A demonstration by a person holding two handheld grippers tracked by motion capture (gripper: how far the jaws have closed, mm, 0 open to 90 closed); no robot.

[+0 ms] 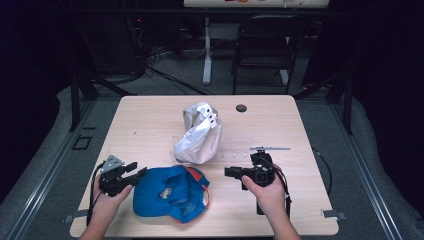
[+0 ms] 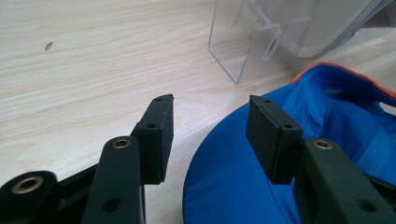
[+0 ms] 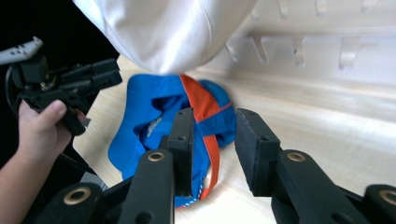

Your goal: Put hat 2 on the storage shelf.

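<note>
Between the two grippers lies the blue cap (image 1: 170,192), upside down with its orange-trimmed back strap toward the right gripper (image 1: 231,172) and its rounded crown toward the left gripper (image 1: 138,172). Left gripper: jaws apart, holding nothing, tips hanging just over the cap's near edge (in its own view one pad (image 2: 271,137) sits above blue fabric, the other over bare table (image 2: 93,70)). Right gripper: also parted and empty, pointing at the cap from the opposite side, with a strip of table between its tips and the strap. So the left one is nearer, practically at the rim; the right one still has a short reach left. Cap's long axis runs roughly gripper to gripper, so each side faces one end of it.

Beyond the cap, farther from both grippers, a white cap (image 1: 198,135) rests on a clear plastic stand (image 2: 261,42); its underside hangs over the blue cap's far edge in the right gripper view.

Likely next: left pinches the near rim, right closes on the strap (image 3: 205,121).
</note>
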